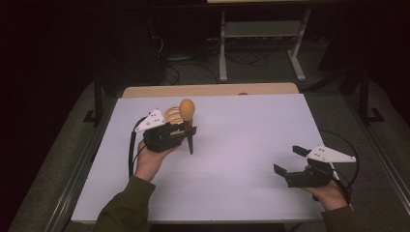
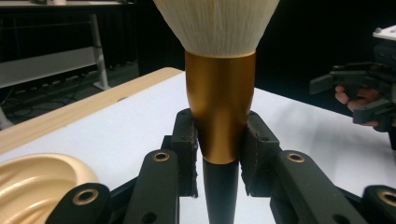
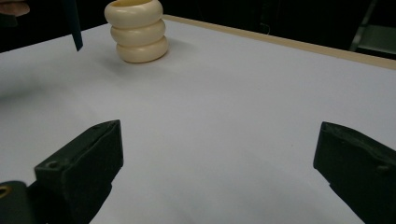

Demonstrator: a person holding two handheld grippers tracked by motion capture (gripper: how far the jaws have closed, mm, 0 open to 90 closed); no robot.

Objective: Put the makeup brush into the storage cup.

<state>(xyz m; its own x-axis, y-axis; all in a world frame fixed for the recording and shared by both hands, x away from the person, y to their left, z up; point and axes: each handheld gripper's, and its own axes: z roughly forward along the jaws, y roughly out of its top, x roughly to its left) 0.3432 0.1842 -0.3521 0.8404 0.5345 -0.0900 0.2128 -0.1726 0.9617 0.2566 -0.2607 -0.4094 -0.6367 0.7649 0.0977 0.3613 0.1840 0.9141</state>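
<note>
Item: brush (image 1: 187, 116), large, cream bristles, gold collar, dark tapering handle. Held upright, bristles up, in the left tongs (image 1: 189, 129), whose jaws are closed on the lower end of the collar (image 2: 220, 112) where it meets the handle; the handle tip hangs clear above the surface (image 1: 232, 145). Position: about 9 o'clock of the surface's middle.

Item: holder (image 3: 137, 31), cream, ribbed in three stacked rings, open at the top. Standing upright on the surface, just beside the left tongs at its 11 o'clock in the high view.

Item: right tongs (image 1: 289, 163), jaws spread wide, nothing between them, held low near the surface's 4 o'clock edge, well apart from brush and holder.

Step in hand, judged: brush lifted and carried; likely bound for the holder.

Next move, judged: bring the handle tip over the holder's mouth, keep the brush vertical, lower it in, then release.
</note>
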